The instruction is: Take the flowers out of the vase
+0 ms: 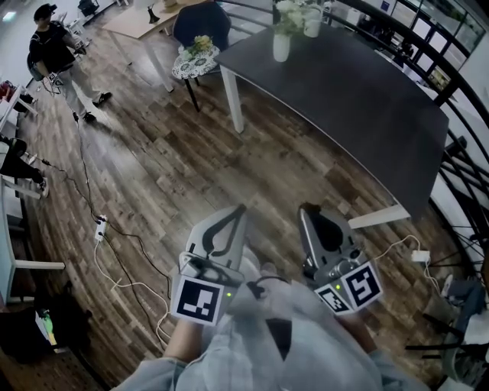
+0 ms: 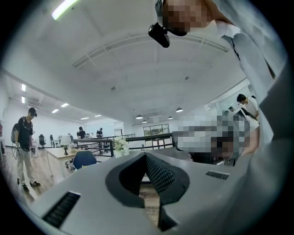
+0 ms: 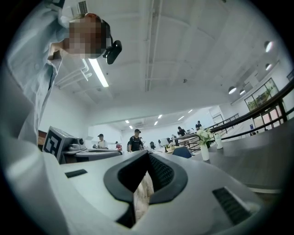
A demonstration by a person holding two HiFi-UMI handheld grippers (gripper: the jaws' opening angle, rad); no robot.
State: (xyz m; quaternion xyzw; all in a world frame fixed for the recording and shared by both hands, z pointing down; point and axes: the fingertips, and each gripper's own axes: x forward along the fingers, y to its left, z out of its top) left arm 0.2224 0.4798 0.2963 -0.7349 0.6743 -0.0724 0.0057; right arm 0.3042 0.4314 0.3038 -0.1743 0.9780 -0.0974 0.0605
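Observation:
A white vase [image 1: 281, 46] with pale flowers [image 1: 289, 15] stands at the far end of a dark grey table [image 1: 351, 99]. The vase shows small and distant in the right gripper view [image 3: 204, 152], and the flowers also in the left gripper view [image 2: 120, 145]. Both grippers are held low near my body over the wooden floor, well short of the table. My left gripper [image 1: 241, 208] has its jaws meeting at the tips with nothing between them [image 2: 146, 155]. My right gripper [image 1: 307, 208] is shut and empty too [image 3: 148, 152].
A white bottle [image 1: 312, 21] stands beside the vase. A blue chair [image 1: 200, 23] and a small round table [image 1: 195, 63] with flowers sit beyond the table's left end. A person [image 1: 57, 57] stands far left. Cables and a power strip [image 1: 99, 227] lie on the floor. A railing [image 1: 458, 84] runs along the right.

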